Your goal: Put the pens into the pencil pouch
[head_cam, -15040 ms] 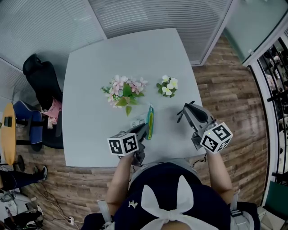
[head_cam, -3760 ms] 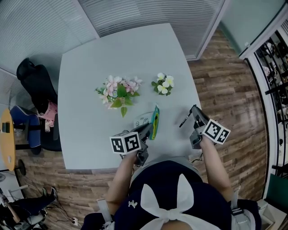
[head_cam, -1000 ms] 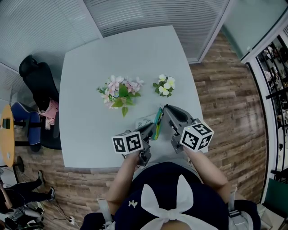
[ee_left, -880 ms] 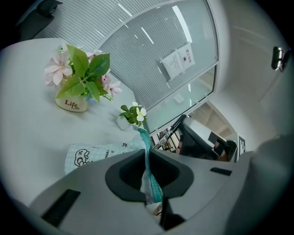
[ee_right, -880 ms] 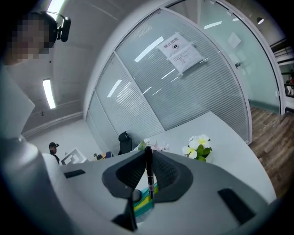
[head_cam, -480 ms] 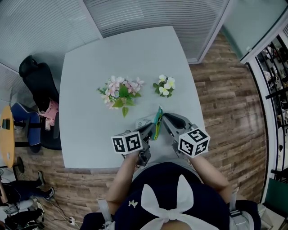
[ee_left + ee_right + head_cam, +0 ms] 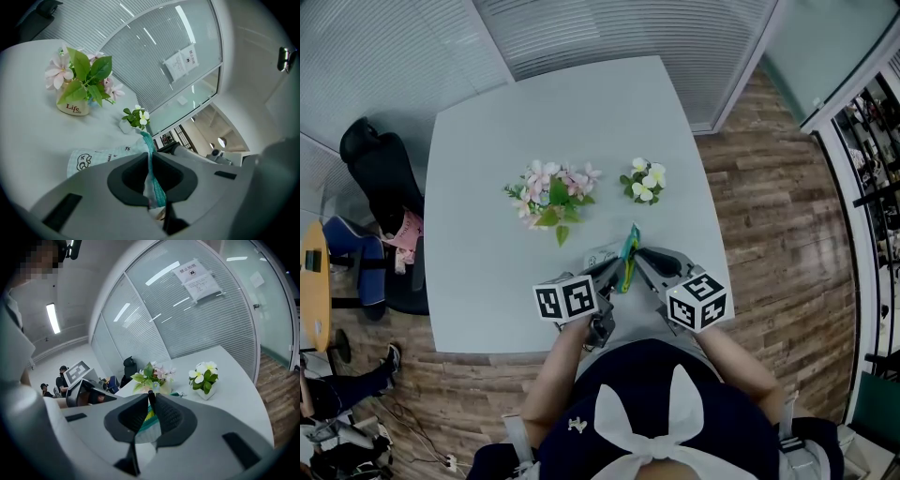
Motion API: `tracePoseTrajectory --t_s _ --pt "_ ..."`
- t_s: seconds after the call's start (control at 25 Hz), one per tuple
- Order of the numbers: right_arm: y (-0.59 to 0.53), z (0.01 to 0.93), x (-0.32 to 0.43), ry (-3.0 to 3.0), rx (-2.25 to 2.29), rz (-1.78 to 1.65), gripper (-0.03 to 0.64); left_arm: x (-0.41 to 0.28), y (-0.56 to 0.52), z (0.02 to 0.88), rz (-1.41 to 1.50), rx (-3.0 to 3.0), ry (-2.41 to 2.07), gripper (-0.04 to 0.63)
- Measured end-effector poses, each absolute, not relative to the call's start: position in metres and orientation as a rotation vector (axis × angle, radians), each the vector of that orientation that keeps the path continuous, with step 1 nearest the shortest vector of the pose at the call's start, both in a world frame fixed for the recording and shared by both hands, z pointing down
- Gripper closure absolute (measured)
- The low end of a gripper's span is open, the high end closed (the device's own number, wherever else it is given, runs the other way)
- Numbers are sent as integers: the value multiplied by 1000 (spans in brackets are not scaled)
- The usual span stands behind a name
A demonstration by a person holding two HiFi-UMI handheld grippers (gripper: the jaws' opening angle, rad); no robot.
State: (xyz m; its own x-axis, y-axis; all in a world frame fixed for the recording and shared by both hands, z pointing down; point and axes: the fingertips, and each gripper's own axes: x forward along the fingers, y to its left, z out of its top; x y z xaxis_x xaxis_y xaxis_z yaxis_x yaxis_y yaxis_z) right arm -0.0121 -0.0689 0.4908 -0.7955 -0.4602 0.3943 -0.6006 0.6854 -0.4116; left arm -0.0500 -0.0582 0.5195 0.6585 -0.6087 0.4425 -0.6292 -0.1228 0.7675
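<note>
Table [image 7: 487, 216] is bare from 10 to 2 o'clock, i.e. all the far half. It is also bare on the left side at 9 and the near-left corner at 7, so passage there is wide. Obstacles: pink flower pot [image 7: 553, 195] at centre and small white flower pot [image 7: 643, 183] at its 3 o'clock, w/ open gap btw them. Pencil pouch [image 7: 624, 255] is upright at 5 o'clock of the pink pot, near the front edge. Chair [image 7: 389, 178] is beside the table at 9.

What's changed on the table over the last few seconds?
The right gripper, holding the pen, swung in from the table's right side to the pencil pouch mouth; its jaws have just been opening, pen between them. The left gripper kept its grip on the pouch edge; the pink flowers and white flowers stayed put.
</note>
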Motion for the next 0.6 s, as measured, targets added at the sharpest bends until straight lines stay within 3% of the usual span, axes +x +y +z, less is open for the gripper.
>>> tracePoseTrajectory --t_s 0.6 --pt "-55 513 -23 -2530 702 632 552 -53 -58 517 15 1796 -990 551"
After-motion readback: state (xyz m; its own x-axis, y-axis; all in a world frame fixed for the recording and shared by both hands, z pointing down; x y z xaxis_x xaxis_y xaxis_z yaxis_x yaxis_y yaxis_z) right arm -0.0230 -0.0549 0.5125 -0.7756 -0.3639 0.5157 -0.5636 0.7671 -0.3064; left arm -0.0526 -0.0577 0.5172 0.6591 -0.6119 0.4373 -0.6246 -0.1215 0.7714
